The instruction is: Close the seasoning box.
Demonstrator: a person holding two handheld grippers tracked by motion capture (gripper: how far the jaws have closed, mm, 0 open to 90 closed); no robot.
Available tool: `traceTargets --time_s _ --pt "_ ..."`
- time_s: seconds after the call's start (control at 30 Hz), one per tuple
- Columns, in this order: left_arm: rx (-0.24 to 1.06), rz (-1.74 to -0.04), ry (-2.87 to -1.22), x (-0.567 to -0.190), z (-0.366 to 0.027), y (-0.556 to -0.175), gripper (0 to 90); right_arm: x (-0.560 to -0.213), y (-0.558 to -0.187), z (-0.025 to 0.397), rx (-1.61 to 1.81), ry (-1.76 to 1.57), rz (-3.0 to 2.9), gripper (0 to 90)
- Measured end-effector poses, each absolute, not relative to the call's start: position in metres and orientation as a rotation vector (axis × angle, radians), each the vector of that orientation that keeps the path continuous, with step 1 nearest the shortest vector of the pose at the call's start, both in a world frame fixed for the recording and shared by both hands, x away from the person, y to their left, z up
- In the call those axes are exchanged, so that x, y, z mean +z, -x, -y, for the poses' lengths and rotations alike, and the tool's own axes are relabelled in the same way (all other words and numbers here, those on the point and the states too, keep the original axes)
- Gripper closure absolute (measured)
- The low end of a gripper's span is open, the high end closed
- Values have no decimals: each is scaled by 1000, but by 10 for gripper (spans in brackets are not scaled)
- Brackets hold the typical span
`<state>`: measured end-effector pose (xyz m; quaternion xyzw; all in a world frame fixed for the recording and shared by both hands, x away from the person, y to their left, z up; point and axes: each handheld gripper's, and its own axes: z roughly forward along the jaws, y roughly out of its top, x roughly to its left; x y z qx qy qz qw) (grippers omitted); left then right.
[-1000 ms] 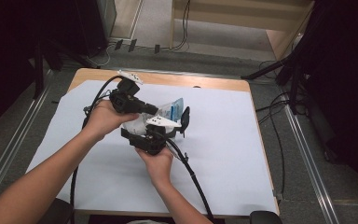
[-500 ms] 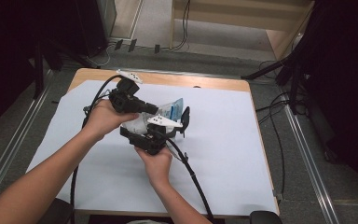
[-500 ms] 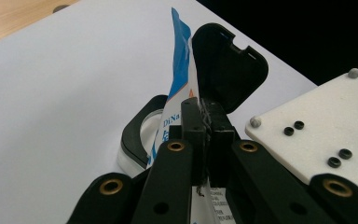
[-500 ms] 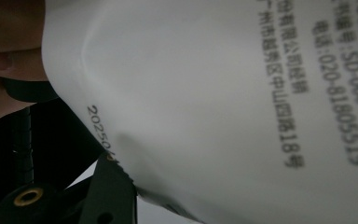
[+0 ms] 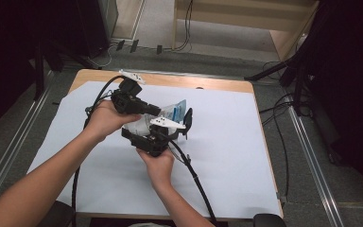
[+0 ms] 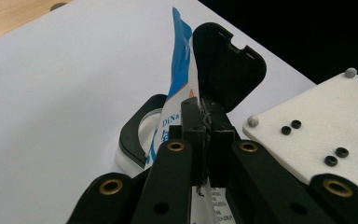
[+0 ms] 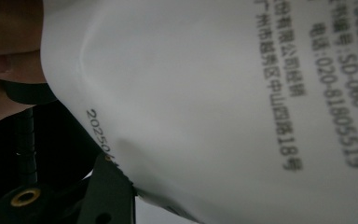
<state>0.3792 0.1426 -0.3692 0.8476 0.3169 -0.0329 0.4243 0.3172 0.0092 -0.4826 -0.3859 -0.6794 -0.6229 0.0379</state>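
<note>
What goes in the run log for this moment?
left gripper: shut on pouch | right gripper: at pouch, grip unclear | pouch: held above white sheet

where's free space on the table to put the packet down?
Bare white sheet between the tools and the table's right edge, and on the left between the left forearm and the table's left edge. Crowded at centre: left tool, right tool and packet bunch together, a cable trailing toward the near edge.

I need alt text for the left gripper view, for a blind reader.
The left tongs are shut on the edge of a white and blue pouch, above a white sheet. The other gripper's grey plate sits at right.
</note>
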Motion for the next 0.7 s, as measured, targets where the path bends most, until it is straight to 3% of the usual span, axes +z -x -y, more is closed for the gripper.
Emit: traceTargets --time_s 0.7 --pt "-65 -789 -2149 -365 -139 -380 899 -480 -317 -10 -1910 1197 2060 561"
